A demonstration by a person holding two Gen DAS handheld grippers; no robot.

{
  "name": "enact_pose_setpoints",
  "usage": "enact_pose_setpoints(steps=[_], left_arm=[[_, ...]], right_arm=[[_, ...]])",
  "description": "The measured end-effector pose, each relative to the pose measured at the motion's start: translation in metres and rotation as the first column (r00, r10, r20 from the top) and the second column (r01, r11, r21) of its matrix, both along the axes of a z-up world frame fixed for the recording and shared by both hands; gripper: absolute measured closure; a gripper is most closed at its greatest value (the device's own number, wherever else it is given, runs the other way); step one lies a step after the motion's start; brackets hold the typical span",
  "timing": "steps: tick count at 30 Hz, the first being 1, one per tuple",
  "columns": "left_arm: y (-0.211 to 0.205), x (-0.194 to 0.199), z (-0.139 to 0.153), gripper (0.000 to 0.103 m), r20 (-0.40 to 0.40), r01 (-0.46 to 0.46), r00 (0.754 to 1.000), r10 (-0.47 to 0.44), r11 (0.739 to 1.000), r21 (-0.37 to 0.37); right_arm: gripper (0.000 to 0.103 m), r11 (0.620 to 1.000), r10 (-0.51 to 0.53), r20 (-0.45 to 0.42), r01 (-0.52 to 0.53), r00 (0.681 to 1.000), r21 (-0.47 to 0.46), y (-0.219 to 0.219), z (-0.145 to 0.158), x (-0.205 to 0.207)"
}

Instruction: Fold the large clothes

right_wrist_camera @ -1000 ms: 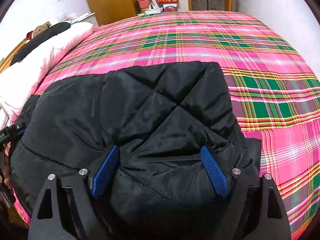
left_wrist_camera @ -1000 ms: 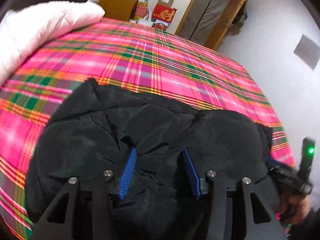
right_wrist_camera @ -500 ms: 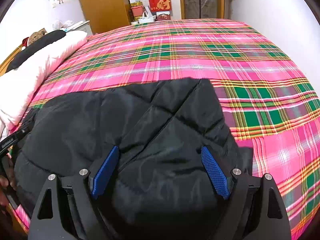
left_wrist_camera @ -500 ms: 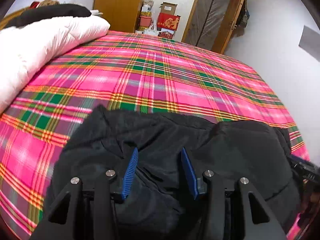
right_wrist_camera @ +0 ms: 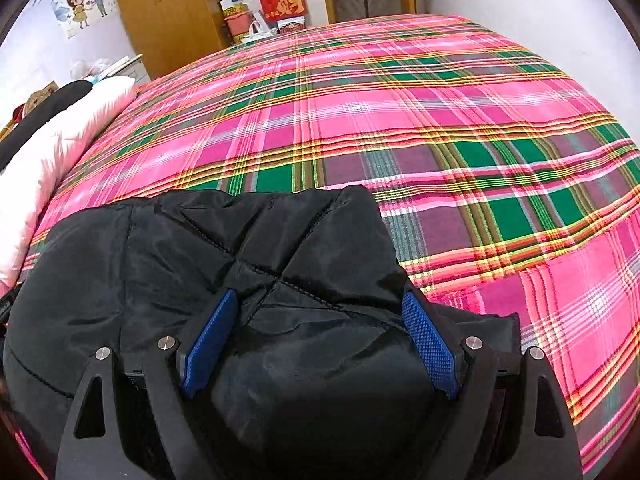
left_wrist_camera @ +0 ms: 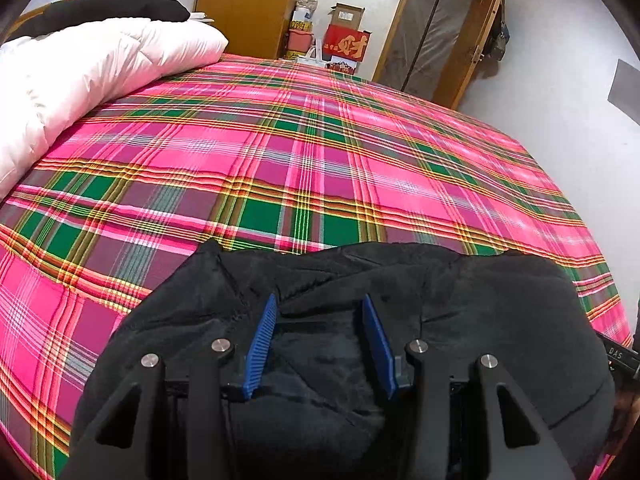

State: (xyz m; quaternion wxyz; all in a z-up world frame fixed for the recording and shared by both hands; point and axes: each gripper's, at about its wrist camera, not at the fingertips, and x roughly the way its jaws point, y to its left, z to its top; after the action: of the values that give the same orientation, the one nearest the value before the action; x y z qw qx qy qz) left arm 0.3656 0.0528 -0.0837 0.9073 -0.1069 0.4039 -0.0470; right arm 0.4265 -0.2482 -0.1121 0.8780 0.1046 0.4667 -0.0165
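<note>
Jacket: a black quilted jacket (right_wrist_camera: 256,264) lies bunched at the bottom centre of both wrist views, on the near edge of the bed; diamond stitching shows in the right view.
Left gripper: the left gripper (left_wrist_camera: 318,340) has thick jacket fabric bulging between its blue pads (left_wrist_camera: 262,344); the pads stand moderately apart, and it appears to be pinching the padding.
Right gripper: the right gripper (right_wrist_camera: 320,340) has its pads (right_wrist_camera: 430,344) spread wide around a broad fold of jacket; whether they squeeze it or merely straddle it cannot be told.
Step in hand: probably drawing the jacket's near edge up for a fold.
Doing it well: both grips should hold all the layers, rise level and travel together, so that the slippery shell does not slide and the crease lands straight.
Risk: puffy filling may spring back, so the fold likely needs pressing flat.
Surface: a pink, green and yellow plaid bedspread (left_wrist_camera: 320,152) fills the middle of both frames.
Bedding: a white duvet (left_wrist_camera: 80,72) lies at upper left.
Room: a wooden wardrobe (left_wrist_camera: 248,4), stacked boxes (left_wrist_camera: 344,36) and a door (left_wrist_camera: 440,28) stand along the top.
</note>
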Motion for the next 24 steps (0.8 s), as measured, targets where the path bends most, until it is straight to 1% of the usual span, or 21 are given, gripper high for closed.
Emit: enact_pose_setpoints(steps=[17,20,22,24], left_arm=[[0.001,0.000,-0.003,0.055,0.003,-0.002,1.000,0.002,1.000,-0.003],[0.001,-0.001,-0.001,0.055,-0.001,-0.002,1.000,0.002,1.000,-0.007],[-0.001,-0.001,0.002,0.055,-0.013,-0.003,1.000,0.003,1.000,-0.001],[-0.001,-0.002,0.010,0.055,-0.028,-0.008,1.000,0.009,1.000,0.009]], right_arm=[[0.019,1.000,-0.007,0.005,0.007,1.000,-0.001,0.001,-0.005,0.001],[0.019,1.000,-0.002,-0.020,0.002,1.000,0.014,0.000,-0.001,0.004],[0.019,1.000,0.003,-0.062,-0.001,0.998,0.031,-0.003,0.006,0.006],[0.019,1.000,-0.009,-0.098,0.011,0.995,0.022,-0.004,0.021,0.004]])
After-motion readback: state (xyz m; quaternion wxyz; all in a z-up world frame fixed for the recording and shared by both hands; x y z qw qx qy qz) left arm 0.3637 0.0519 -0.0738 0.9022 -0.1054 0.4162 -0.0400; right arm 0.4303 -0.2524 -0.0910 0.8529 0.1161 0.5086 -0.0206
